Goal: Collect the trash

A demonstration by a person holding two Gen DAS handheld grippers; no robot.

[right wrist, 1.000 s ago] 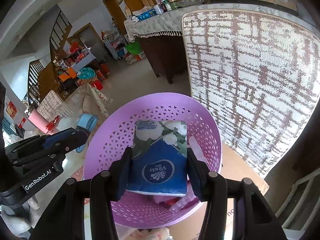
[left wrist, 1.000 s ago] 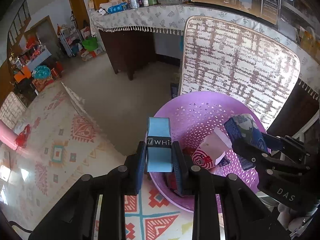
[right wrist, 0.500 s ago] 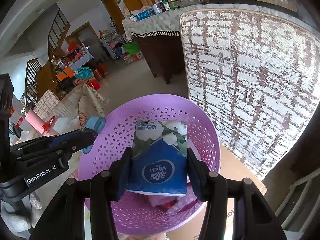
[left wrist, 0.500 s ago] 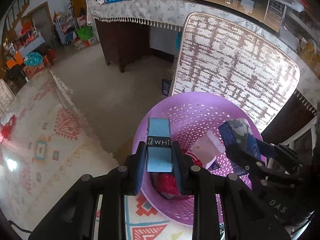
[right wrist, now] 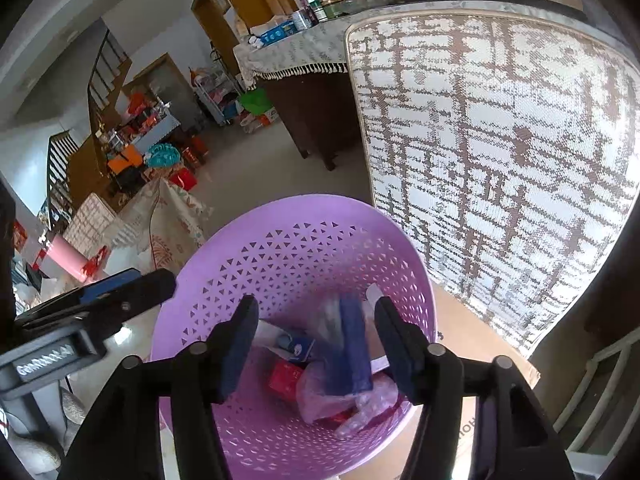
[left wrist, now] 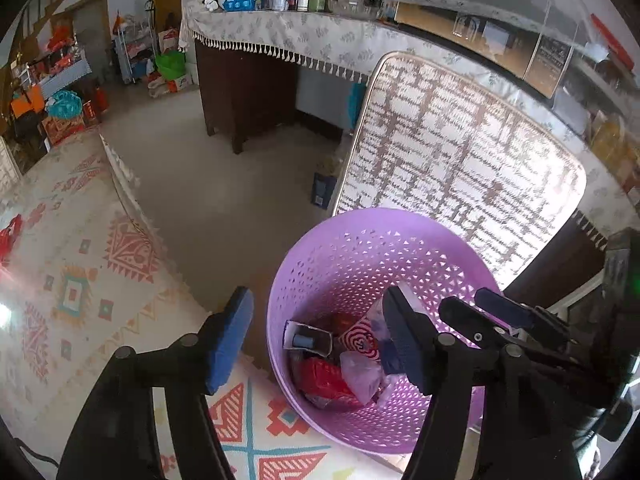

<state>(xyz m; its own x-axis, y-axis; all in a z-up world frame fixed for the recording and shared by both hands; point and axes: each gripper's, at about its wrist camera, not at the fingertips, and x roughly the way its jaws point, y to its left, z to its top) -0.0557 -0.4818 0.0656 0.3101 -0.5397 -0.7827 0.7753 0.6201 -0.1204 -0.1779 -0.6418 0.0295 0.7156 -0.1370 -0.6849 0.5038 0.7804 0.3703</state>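
A purple perforated basket [left wrist: 360, 220] [right wrist: 304, 212] stands on the floor under both grippers. My left gripper [left wrist: 316, 344] hangs over its near rim; its jaws are opening and nothing is between them. The light blue box [left wrist: 308, 338] [right wrist: 296, 346] lies inside among a red packet [left wrist: 324, 376], a spiral-print wrapper [left wrist: 360, 340] and a plastic bag [left wrist: 360, 372]. My right gripper [right wrist: 316, 350] is over the basket with its jaws opening. The blue tissue pack [right wrist: 350, 352], blurred, drops between its fingers without touching the pads.
A patterned mattress [left wrist: 460, 168] leans upright just behind the basket against a counter with a fringed cloth [left wrist: 280, 32] holding bottles and jars. A patterned rug [left wrist: 72, 272] lies to the left, bare floor beyond it. Flat cardboard [right wrist: 472, 336] lies under the basket.
Both grippers have opened. The light blue box has left the left gripper and lies in the basket. The blue tissue pack has slipped from the right gripper's pads and is falling.
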